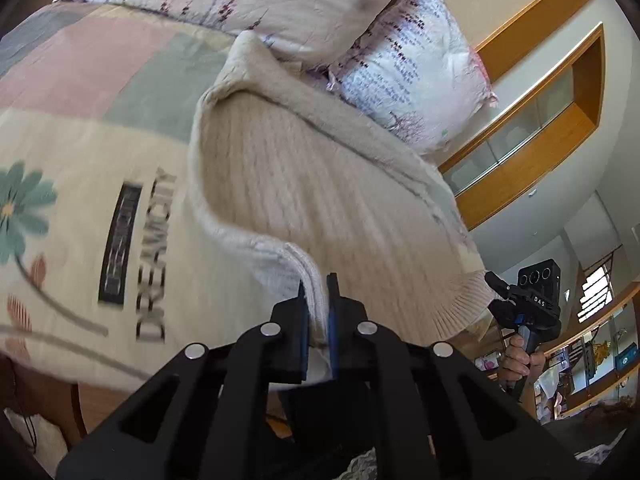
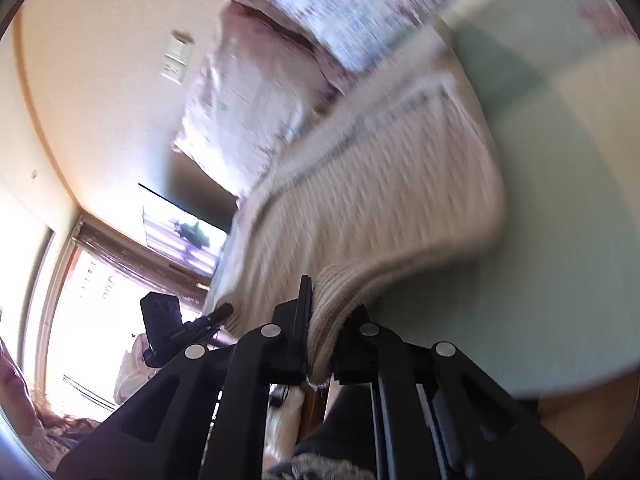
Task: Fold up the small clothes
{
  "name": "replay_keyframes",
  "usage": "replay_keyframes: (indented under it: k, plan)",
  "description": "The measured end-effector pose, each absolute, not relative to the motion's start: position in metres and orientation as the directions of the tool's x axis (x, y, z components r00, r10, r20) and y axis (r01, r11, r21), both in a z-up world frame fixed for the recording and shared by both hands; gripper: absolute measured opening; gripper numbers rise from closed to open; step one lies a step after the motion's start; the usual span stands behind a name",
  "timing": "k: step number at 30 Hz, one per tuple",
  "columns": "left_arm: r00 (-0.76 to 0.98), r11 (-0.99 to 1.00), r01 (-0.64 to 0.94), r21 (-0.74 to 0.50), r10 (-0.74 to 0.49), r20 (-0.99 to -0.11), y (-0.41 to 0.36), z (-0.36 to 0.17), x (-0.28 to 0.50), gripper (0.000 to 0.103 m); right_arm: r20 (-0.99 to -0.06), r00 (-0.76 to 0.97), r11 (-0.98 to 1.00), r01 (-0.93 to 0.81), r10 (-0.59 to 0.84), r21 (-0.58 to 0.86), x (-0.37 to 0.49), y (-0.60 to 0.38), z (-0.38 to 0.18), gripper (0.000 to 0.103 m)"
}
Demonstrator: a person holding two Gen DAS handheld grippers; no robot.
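A cream ribbed knit sweater [image 1: 304,184] lies on a bed with a pastel patchwork cover [image 1: 80,92]. My left gripper [image 1: 318,304] is shut on a folded edge of the sweater near its lower hem. My right gripper [image 2: 326,320] is shut on the ribbed hem [image 2: 340,300] of the same sweater [image 2: 360,200]. The right gripper also shows in the left wrist view [image 1: 496,280], at the sweater's far hem corner. The left gripper shows in the right wrist view [image 2: 222,312] at the opposite corner. The right wrist view is blurred by motion.
Two floral pillows [image 1: 280,0] lie at the head of the bed, just beyond the sweater. A wooden-trimmed wall with glass shelves [image 1: 532,120] stands to the right. A bright window [image 2: 80,320] is on the other side. The bed's wooden edge [image 1: 96,404] is below.
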State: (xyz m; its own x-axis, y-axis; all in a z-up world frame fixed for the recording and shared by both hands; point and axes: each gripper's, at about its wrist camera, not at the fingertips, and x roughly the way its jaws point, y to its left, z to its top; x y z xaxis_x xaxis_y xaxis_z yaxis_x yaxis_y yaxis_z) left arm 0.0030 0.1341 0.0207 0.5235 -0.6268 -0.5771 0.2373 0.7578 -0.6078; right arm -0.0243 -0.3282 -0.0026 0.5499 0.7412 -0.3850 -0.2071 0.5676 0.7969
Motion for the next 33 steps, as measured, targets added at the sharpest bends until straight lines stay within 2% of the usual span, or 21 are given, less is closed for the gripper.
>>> replay_keyframes:
  k: [2, 5, 9, 11, 12, 13, 15, 16, 17, 18, 19, 20, 23, 26, 29, 31, 33]
  plan:
    - [0.564, 0.756, 0.267, -0.598, -0.625, -0.539, 0.137, 0.044, 0.035, 0.007, -0.328, 0.603, 0.57, -0.263, 0.727, 0.779, 0.004, -0.332, 0.021, 0.008]
    - [0.667, 0.804, 0.274, -0.528, -0.554, -0.498, 0.143, 0.081, 0.098, 0.006, -0.251, 0.681, 0.577, -0.302, 0.688, 0.759, 0.057, -0.339, 0.043, 0.008]
    - [0.76, 0.871, 0.212, -0.444, -0.433, -0.485, 0.137, 0.103, 0.196, 0.006, -0.212, 0.761, 0.579, -0.25, 0.613, 0.776, 0.141, -0.345, 0.05, 0.008]
    - [0.771, 0.89, 0.161, -0.427, -0.384, -0.509, 0.13, 0.095, 0.248, 0.008, -0.239, 0.811, 0.594, -0.159, 0.534, 0.789, 0.187, -0.347, 0.041, 0.008]
    - [0.756, 0.897, 0.132, -0.421, -0.366, -0.542, 0.129, 0.085, 0.269, 0.011, -0.283, 0.827, 0.617, -0.094, 0.485, 0.782, 0.208, -0.347, 0.033, 0.009]
    - [0.729, 0.902, 0.092, -0.421, -0.349, -0.589, 0.126, 0.073, 0.292, 0.015, -0.365, 0.826, 0.656, -0.008, 0.43, 0.755, 0.23, -0.346, 0.021, 0.011]
    - [0.688, 0.904, 0.019, -0.428, -0.323, -0.651, 0.131, 0.058, 0.309, 0.037, -0.521, 0.76, 0.704, 0.12, 0.389, 0.7, 0.256, -0.344, 0.0, 0.035]
    - [0.686, 0.896, 0.01, -0.444, -0.33, -0.649, 0.136, 0.056, 0.307, 0.052, -0.564, 0.724, 0.704, 0.154, 0.397, 0.693, 0.258, -0.347, -0.008, 0.04]
    - [0.699, 0.884, 0.031, -0.467, -0.353, -0.622, 0.145, 0.057, 0.299, 0.064, -0.553, 0.726, 0.702, 0.138, 0.408, 0.699, 0.251, -0.351, -0.009, 0.052]
    - [0.705, 0.877, 0.055, -0.477, -0.372, -0.604, 0.152, 0.058, 0.292, 0.069, -0.54, 0.742, 0.718, 0.116, 0.397, 0.686, 0.243, -0.355, -0.006, 0.069]
    - [0.695, 0.87, 0.075, -0.486, -0.396, -0.6, 0.158, 0.058, 0.287, 0.075, -0.534, 0.764, 0.749, 0.101, 0.363, 0.655, 0.232, -0.358, -0.001, 0.077]
    - [0.673, 0.858, 0.089, -0.506, -0.426, -0.605, 0.164, 0.056, 0.281, 0.075, -0.527, 0.78, 0.774, 0.089, 0.338, 0.627, 0.225, -0.359, 0.004, 0.082]
    - [0.606, 0.818, 0.095, -0.567, -0.5, -0.619, 0.175, 0.04, 0.276, 0.073, -0.517, 0.777, 0.791, 0.041, 0.359, 0.61, 0.212, -0.366, 0.012, 0.082]
    - [0.54, 0.795, 0.105, -0.597, -0.55, -0.637, 0.167, 0.021, 0.272, 0.064, -0.519, 0.761, 0.781, 0.025, 0.39, 0.624, 0.208, -0.368, 0.011, 0.082]
    - [0.512, 0.807, 0.099, -0.582, -0.543, -0.666, 0.149, 0.006, 0.271, 0.054, -0.529, 0.744, 0.78, 0.017, 0.408, 0.625, 0.205, -0.363, 0.008, 0.082]
    - [0.532, 0.808, 0.097, -0.582, -0.536, -0.656, 0.144, 0.006, 0.271, 0.051, -0.534, 0.732, 0.776, 0.012, 0.424, 0.631, 0.201, -0.363, 0.004, 0.082]
    - [0.526, 0.76, 0.044, -0.648, -0.569, -0.632, 0.147, -0.002, 0.274, 0.033, -0.531, 0.726, 0.77, 0.002, 0.438, 0.638, 0.198, -0.362, 0.003, 0.082]
